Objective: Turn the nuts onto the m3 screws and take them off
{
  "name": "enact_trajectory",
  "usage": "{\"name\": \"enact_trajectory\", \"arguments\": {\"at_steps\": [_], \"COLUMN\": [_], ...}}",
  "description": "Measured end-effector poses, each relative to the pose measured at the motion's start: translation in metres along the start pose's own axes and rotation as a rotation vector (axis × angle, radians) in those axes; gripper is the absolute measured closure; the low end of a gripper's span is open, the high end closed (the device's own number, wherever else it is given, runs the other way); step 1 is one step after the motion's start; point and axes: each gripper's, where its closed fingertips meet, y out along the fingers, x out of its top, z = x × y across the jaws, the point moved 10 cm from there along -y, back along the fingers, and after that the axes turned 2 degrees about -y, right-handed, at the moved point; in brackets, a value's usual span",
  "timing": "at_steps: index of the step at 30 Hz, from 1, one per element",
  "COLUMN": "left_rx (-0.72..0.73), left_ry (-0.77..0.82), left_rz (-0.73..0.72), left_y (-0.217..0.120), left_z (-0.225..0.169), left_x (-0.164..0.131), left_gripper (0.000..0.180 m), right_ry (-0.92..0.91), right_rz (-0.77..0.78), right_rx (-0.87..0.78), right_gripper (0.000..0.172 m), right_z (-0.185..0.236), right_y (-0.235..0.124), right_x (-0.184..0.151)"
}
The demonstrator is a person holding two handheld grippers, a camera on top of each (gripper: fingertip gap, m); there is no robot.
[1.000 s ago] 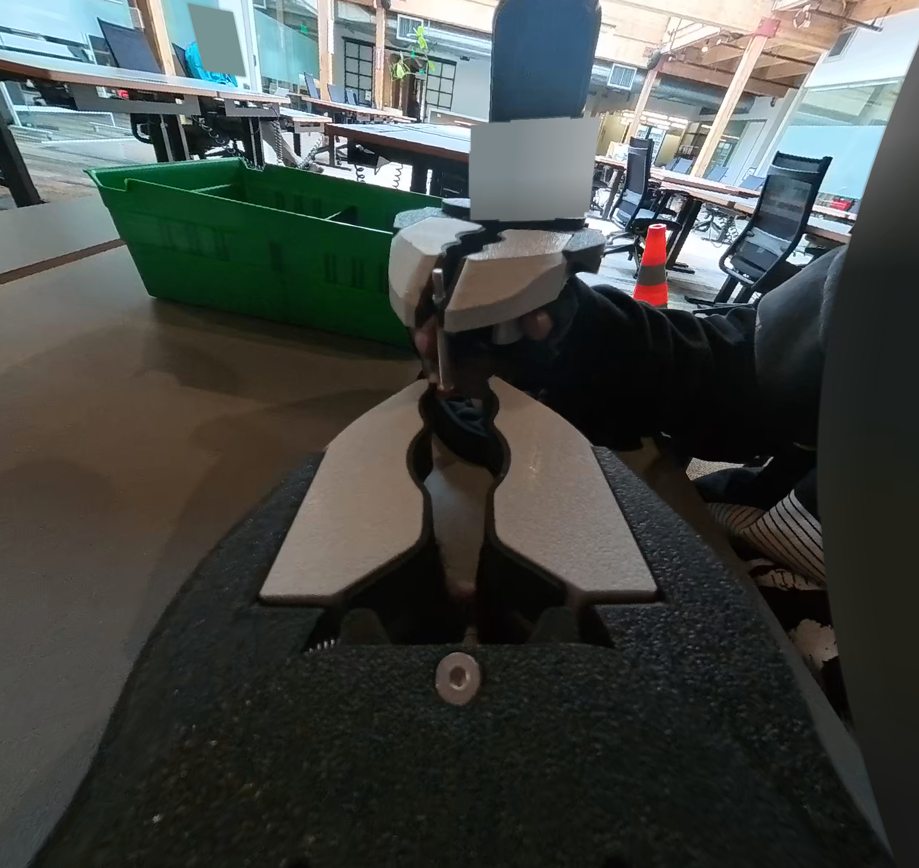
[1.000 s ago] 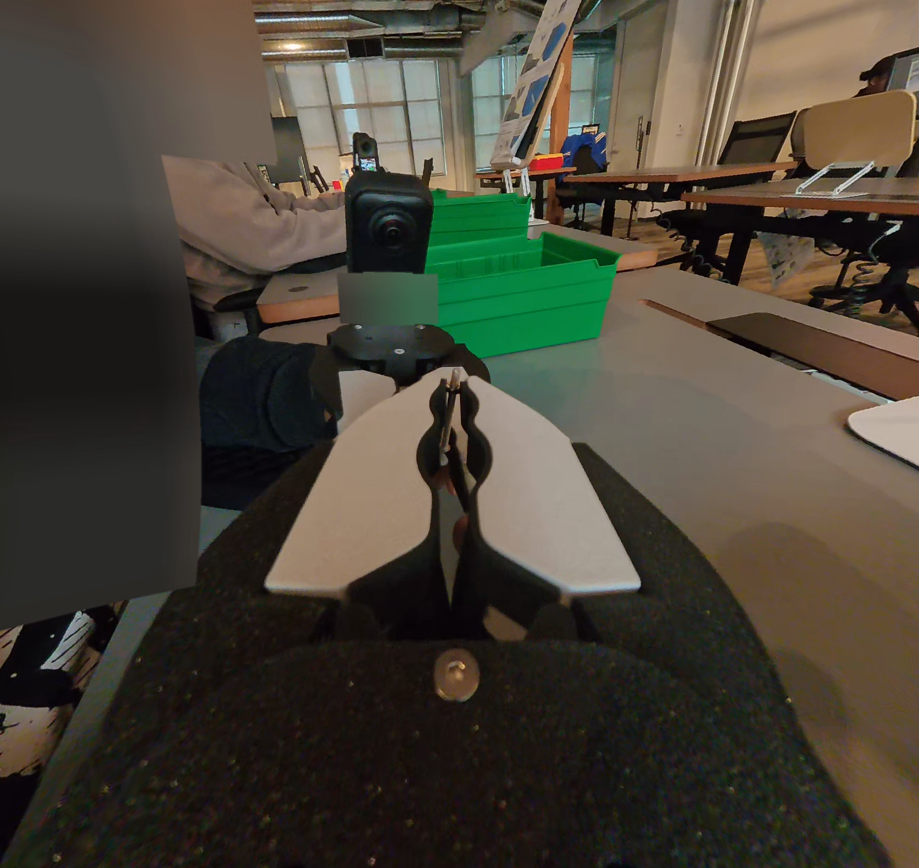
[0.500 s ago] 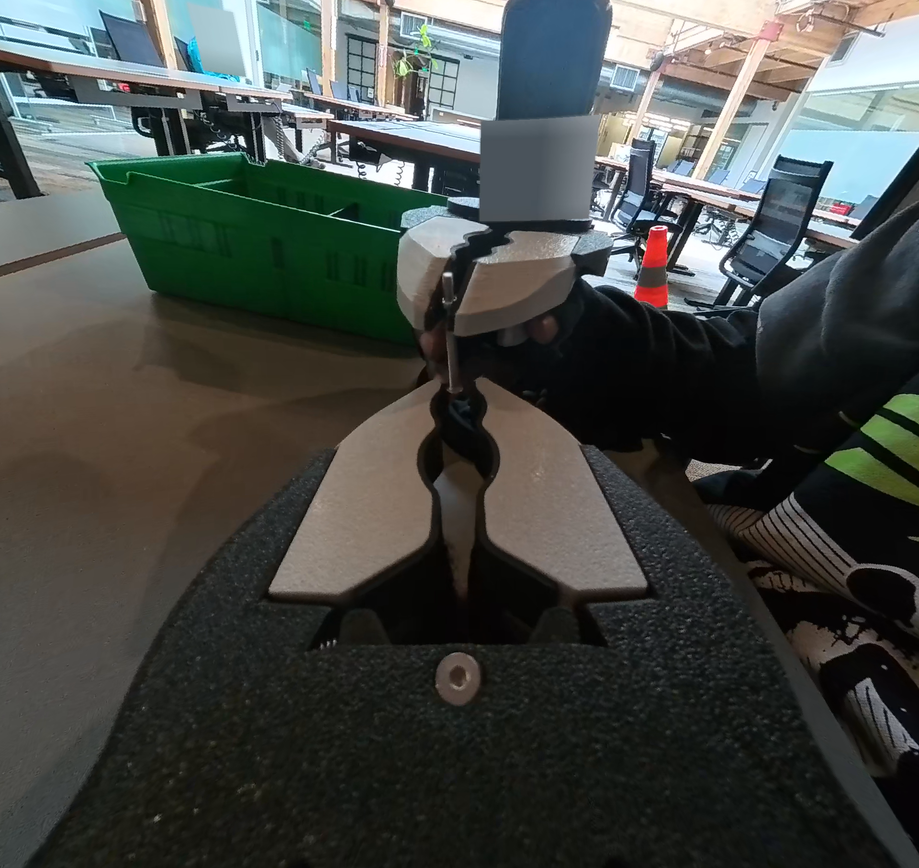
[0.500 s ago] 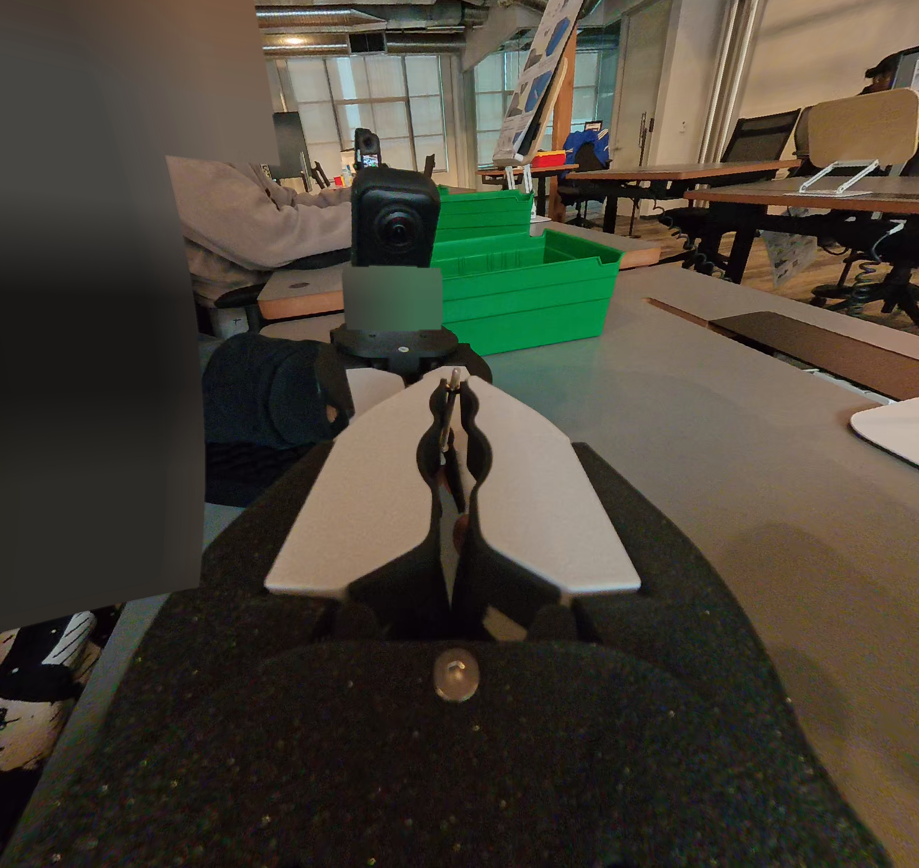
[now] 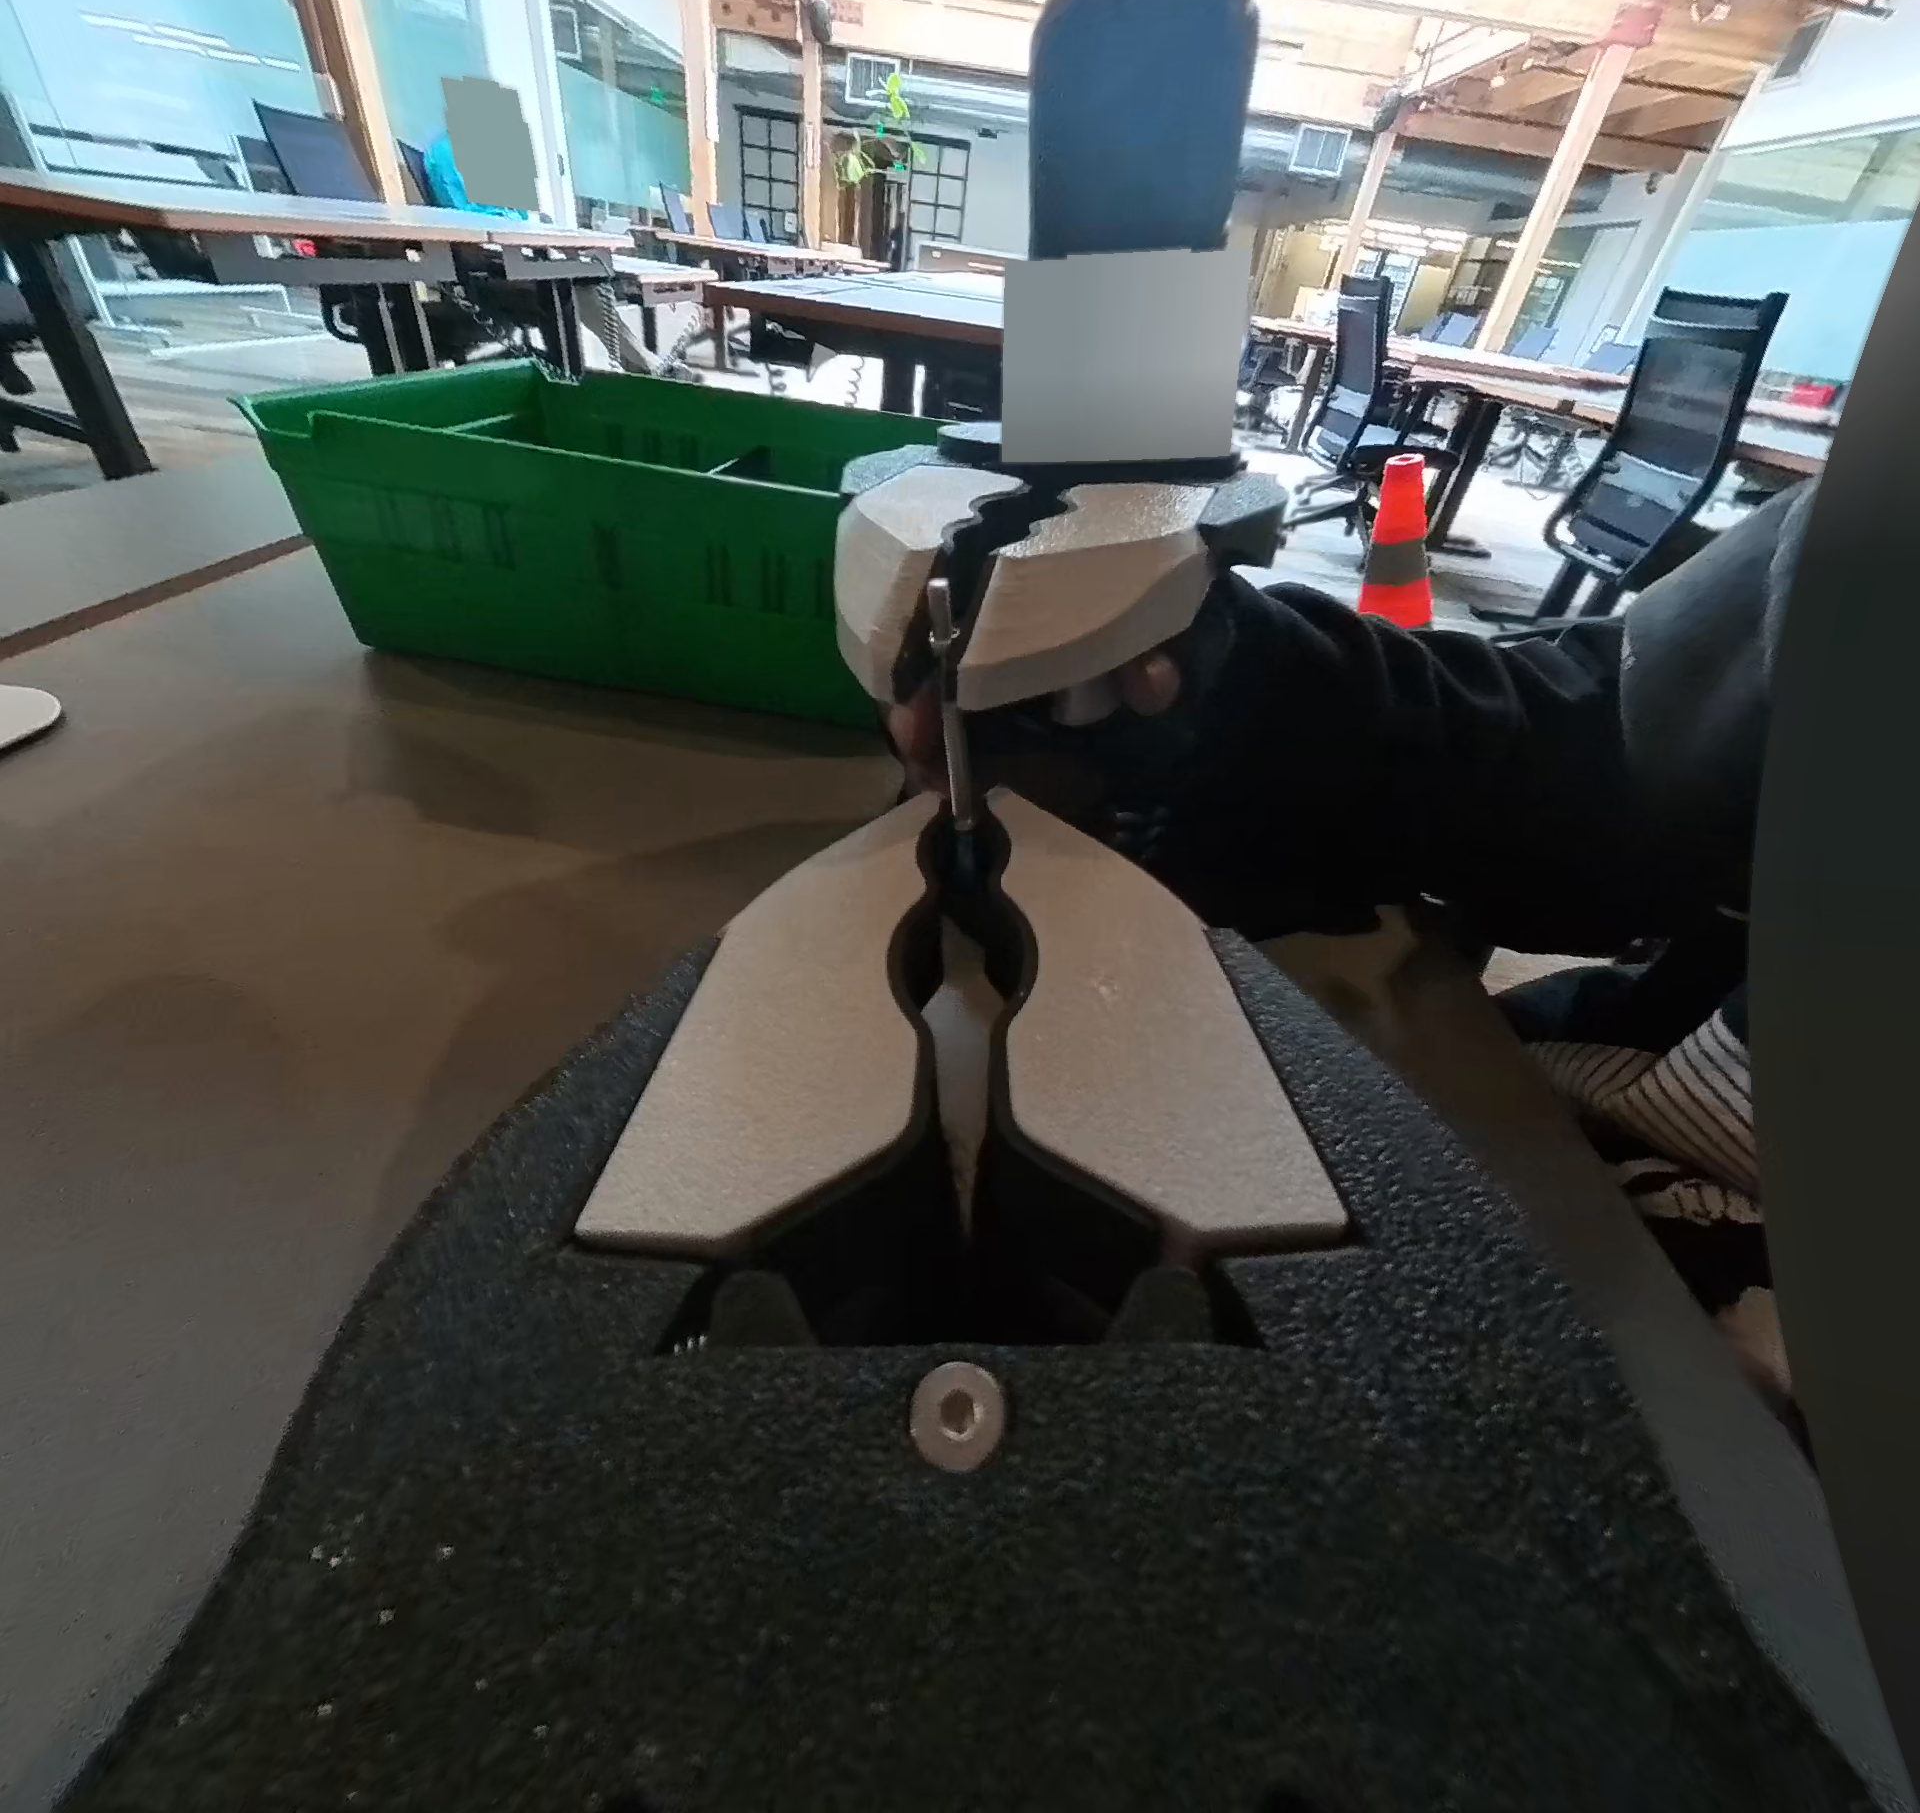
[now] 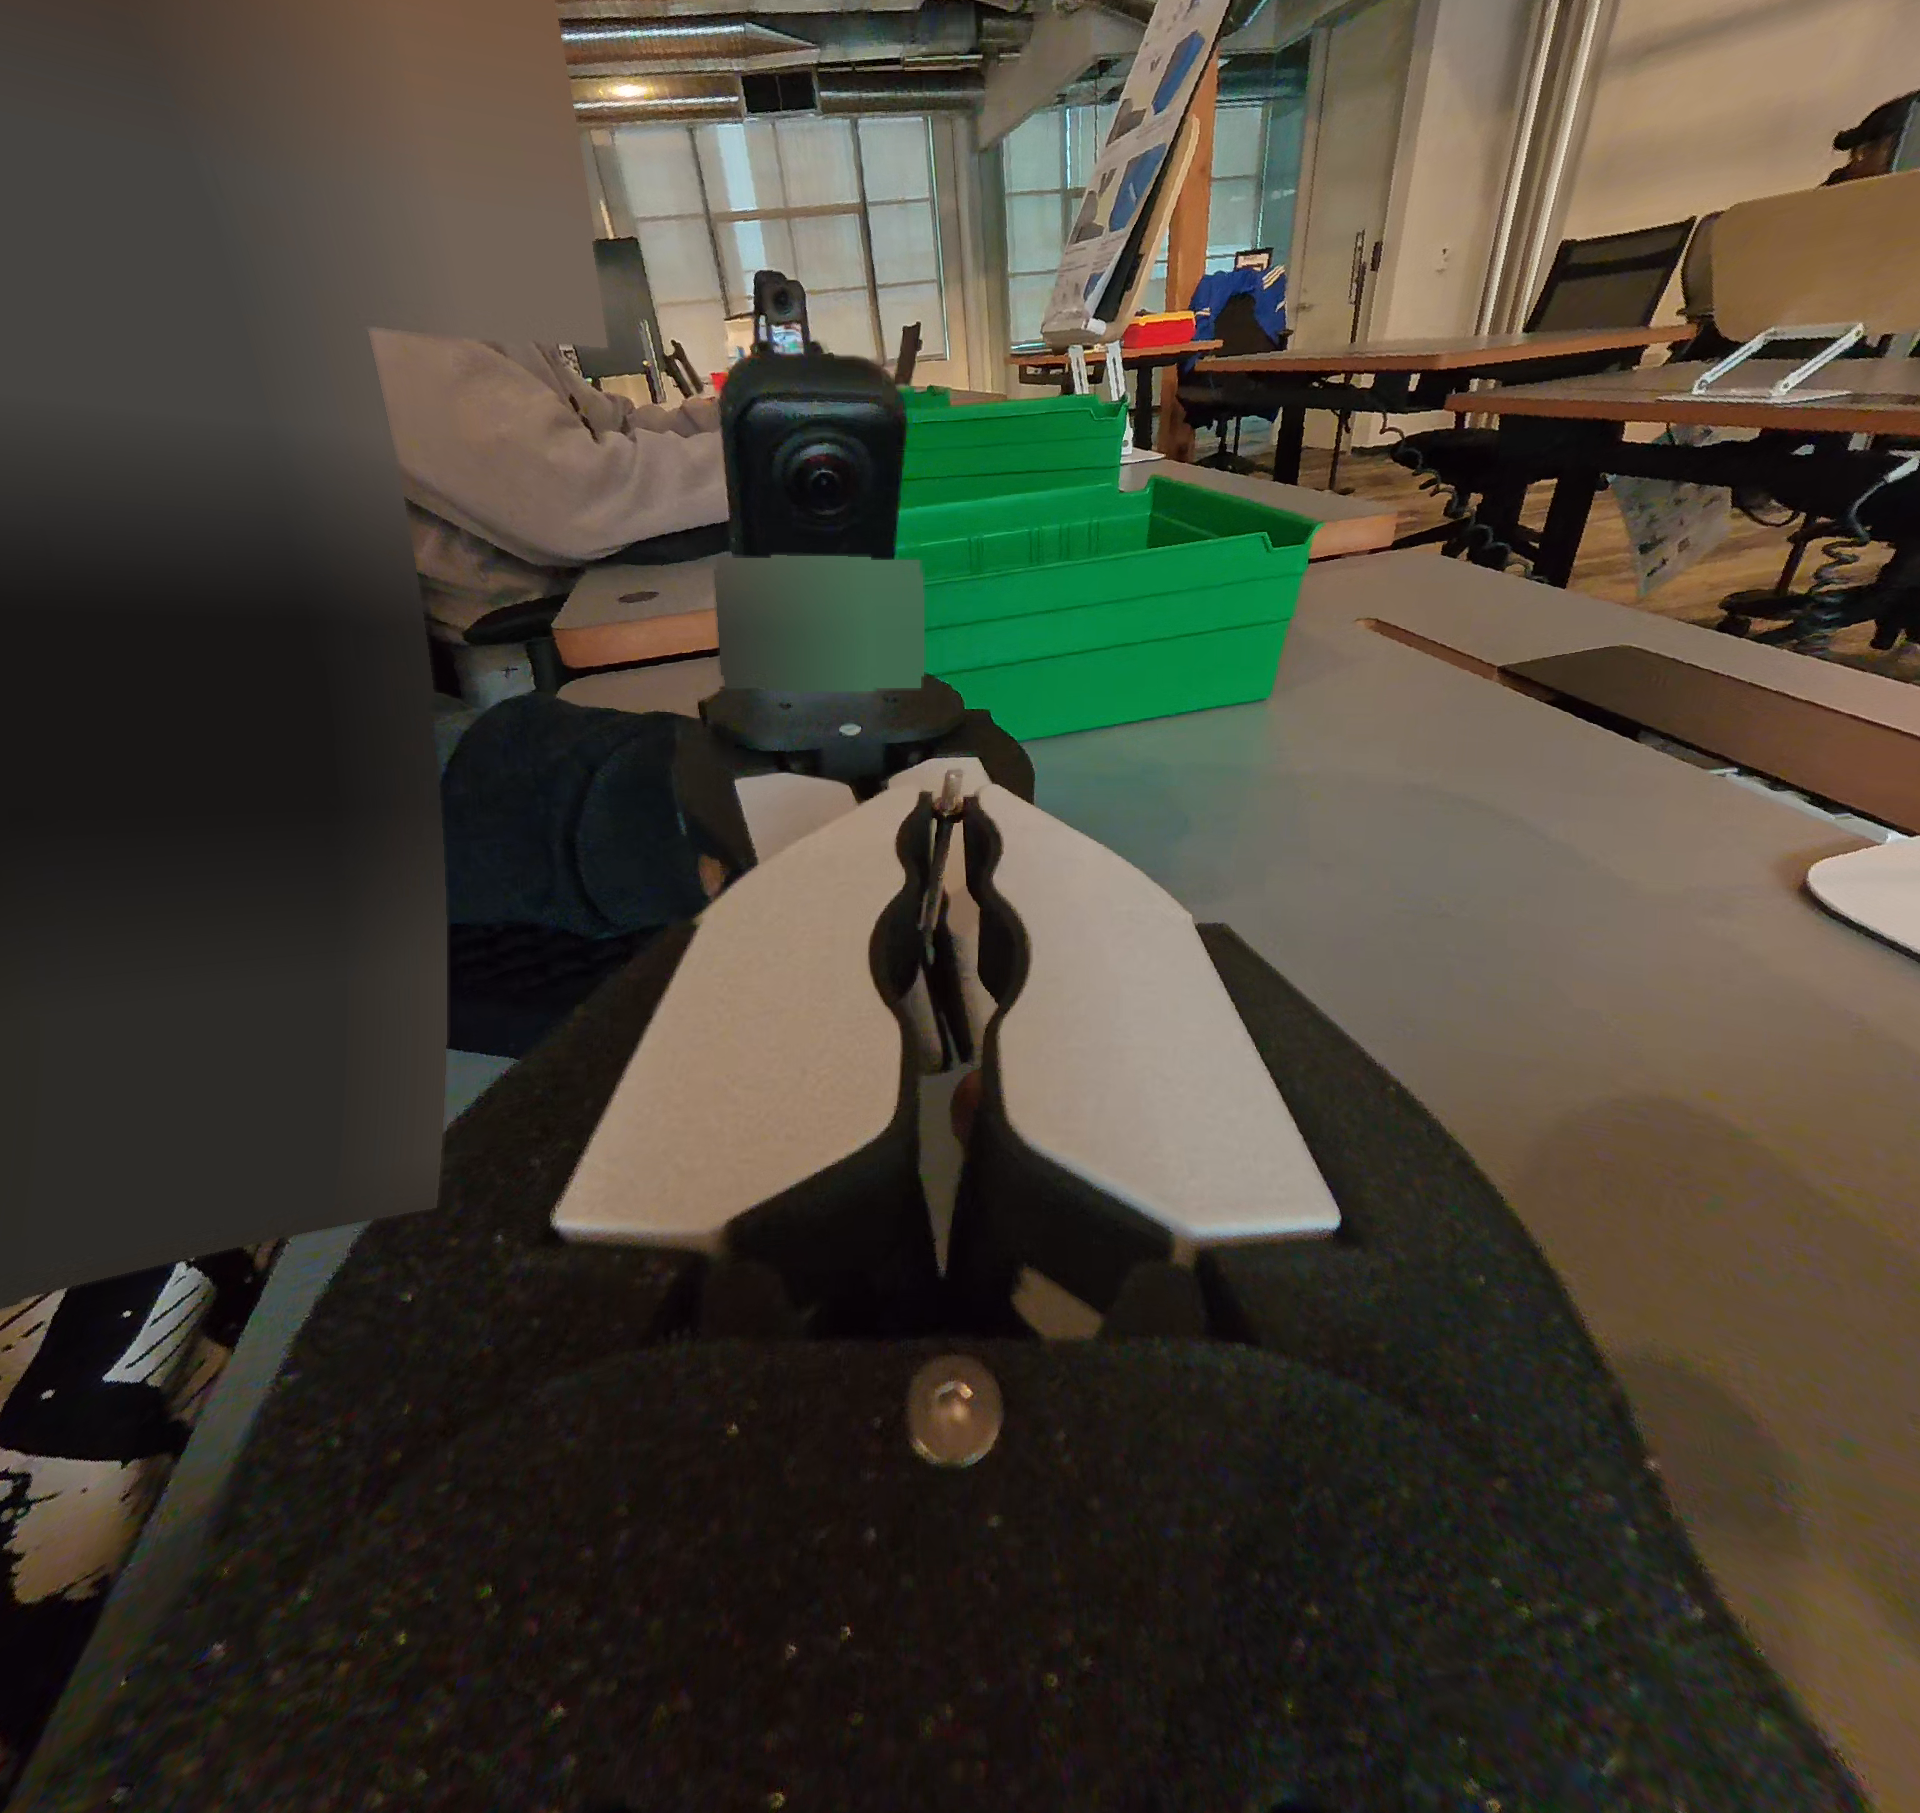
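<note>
**Left tongs close onto the lower end of the screw**

Since a second ago, the left tongs (image 5: pixel 962 821) have narrowed from a visibly open gap to fingertips closed on the bottom end of the screw (image 5: pixel 952 714), while the right tongs (image 5: pixel 943 620) have kept their grip on it throughout. The long, thin metal screw now stands nearly upright between the two tools: its upper part is pinched between the pale fingers (image 5: pixel 1070 610) of the right tongs, with a short stub of it sticking out above a small nut (image 5: pixel 943 637) that sits at the pinch point. Its lower tip disappears between the tips of the left tongs.

From the right wrist view, the same screw (image 6: pixel 940 859) runs along the slot between the right tongs' (image 6: pixel 948 807) own fingers, its end and the nut poking out just past the tips. Beyond them the left tool's black camera (image 6: pixel 814 475) faces back.

Both tools are held above a grey surface (image 5: pixel 312 932), each gripped by a hand in a black glove (image 5: pixel 1351 745). A green bin (image 5: pixel 582 537) stands on the surface behind the tools, well apart from them. An orange traffic cone (image 5: pixel 1397 558) stands on the floor farther back, among office chairs and desks.
</note>
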Motion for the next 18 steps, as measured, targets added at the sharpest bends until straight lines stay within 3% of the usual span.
{"name": "enact_trajectory", "arguments": {"at_steps": [5,18], "left_rx": [-0.003,-0.053], "left_ry": [0.023,0.045], "left_rz": [-0.049,-0.058], "left_y": [-0.0025,-0.0023], "left_z": [0.0035,0.0006], "left_x": [-0.0019,-0.0029], "left_gripper": [0.179,0.18], "right_ry": [0.011,0.008], "right_rz": [0.015,-0.004], "right_rx": [0.024,-0.025], "right_gripper": [0.145,0.137], "right_z": [0.0009,0.0], "right_y": [0.0017,0.0044], "right_x": [-0.0015,-0.0007]}}
